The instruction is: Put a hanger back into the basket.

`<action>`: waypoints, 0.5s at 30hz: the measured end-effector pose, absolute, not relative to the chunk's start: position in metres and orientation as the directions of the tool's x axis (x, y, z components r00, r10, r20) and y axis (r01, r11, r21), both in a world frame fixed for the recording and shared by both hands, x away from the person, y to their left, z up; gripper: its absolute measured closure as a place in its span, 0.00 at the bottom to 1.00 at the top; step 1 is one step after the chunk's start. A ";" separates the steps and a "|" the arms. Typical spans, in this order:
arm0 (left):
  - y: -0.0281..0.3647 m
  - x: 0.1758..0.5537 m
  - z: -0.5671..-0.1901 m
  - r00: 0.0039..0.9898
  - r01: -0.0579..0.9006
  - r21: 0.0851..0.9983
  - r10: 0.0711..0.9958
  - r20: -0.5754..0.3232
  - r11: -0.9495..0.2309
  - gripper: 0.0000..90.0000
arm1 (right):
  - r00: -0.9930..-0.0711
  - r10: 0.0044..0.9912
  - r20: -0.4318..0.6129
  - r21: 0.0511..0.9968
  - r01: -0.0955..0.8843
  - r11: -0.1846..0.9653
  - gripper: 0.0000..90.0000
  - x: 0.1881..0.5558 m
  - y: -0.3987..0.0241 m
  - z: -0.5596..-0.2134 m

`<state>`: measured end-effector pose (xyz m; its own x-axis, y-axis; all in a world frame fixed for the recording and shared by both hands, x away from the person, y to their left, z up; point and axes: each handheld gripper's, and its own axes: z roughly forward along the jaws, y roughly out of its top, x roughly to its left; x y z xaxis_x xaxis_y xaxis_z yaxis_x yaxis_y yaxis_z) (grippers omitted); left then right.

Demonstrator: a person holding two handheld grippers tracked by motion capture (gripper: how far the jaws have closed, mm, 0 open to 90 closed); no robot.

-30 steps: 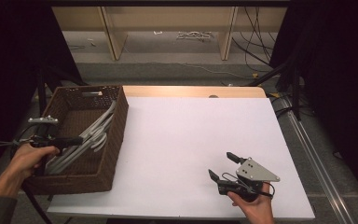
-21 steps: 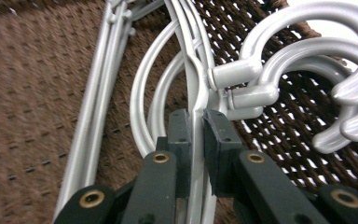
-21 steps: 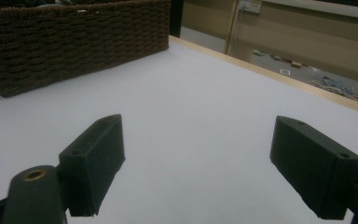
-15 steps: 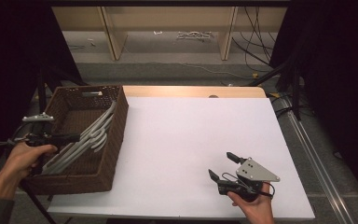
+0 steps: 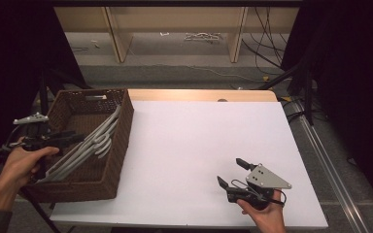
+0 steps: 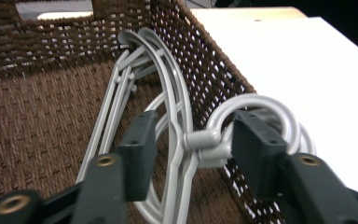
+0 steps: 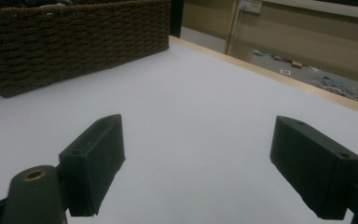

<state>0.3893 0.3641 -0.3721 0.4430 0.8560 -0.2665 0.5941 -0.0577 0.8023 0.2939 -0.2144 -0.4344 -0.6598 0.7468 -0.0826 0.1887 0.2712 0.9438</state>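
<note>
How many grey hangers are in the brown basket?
About 3, though overlap may hide more. The hangers lie stacked against the right wall of the basket, hooks toward its near end, one hook between the left gripper's open jaws.

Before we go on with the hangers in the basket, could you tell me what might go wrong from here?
The left gripper has just been opening; its jaws straddle the grey hangers without pressing them, so closing now might catch several at once. The hooks overlap and lean on the wicker basket's wall, so lifting one could snag and drag the others or the basket. The right gripper rests open, far away.
</note>
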 end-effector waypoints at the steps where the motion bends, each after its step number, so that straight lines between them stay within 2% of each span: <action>1: 0.363 0.389 -0.371 0.438 0.590 0.806 0.858 -0.267 -0.050 0.50 | -0.660 0.746 -0.088 0.944 0.183 0.273 0.21 0.294 -0.214 -0.435; 9: 0.342 0.378 -0.355 0.454 0.524 0.851 0.850 -0.268 -0.012 0.39 | -0.660 0.747 -0.083 0.944 0.188 0.271 0.21 0.294 -0.214 -0.435; 15: 0.318 0.370 -0.346 0.485 0.488 0.873 0.833 -0.267 -0.004 0.35 | -0.659 0.747 -0.086 0.946 0.182 0.270 0.21 0.294 -0.215 -0.435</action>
